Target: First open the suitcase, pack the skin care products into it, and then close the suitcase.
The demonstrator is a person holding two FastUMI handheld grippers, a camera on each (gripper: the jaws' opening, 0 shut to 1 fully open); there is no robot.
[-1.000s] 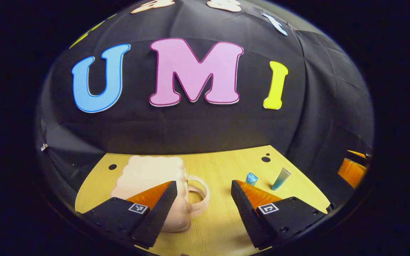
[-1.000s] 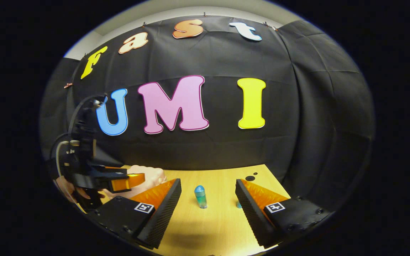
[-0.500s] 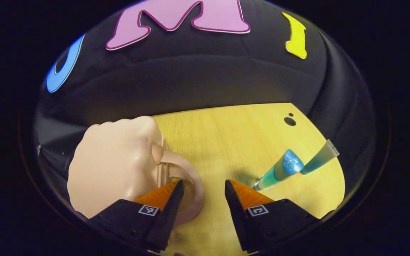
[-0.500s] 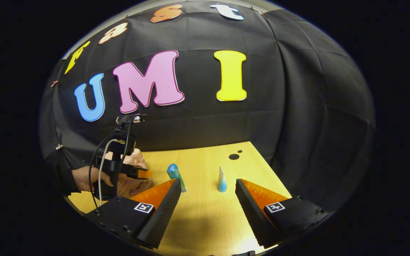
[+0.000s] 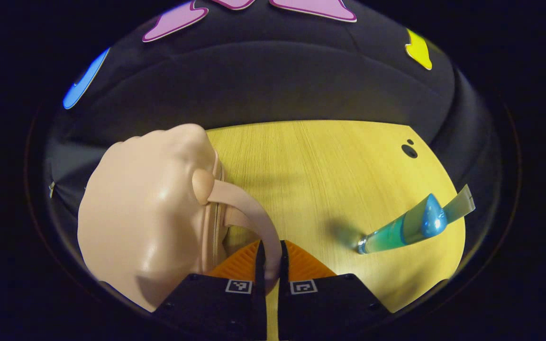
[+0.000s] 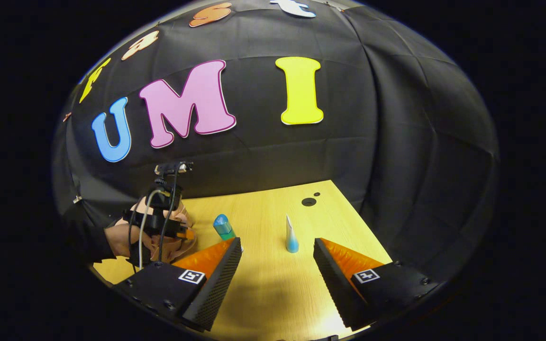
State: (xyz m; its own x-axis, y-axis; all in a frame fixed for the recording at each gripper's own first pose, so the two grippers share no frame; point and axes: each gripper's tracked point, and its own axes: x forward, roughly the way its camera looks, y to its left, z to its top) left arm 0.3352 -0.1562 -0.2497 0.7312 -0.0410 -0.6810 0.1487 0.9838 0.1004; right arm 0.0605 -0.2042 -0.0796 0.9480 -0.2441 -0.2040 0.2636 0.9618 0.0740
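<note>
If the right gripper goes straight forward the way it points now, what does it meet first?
Probably the tube standing on the table, roughly on the midline ahead of the open right gripper. The bottle stands left of that line; depth is unclear.

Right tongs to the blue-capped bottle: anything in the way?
Nothing visible. The open right tongs hang over bare table; the bottle stands just past their left finger, the tube apart to its right.

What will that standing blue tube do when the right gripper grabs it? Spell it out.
The blue tube stands on its narrow cap, tall and slim, so a nudge from one finger would probably tip it. It tapers to a flat crimped top, so it likely squashes under pressure. It looks small, probably light.
</note>
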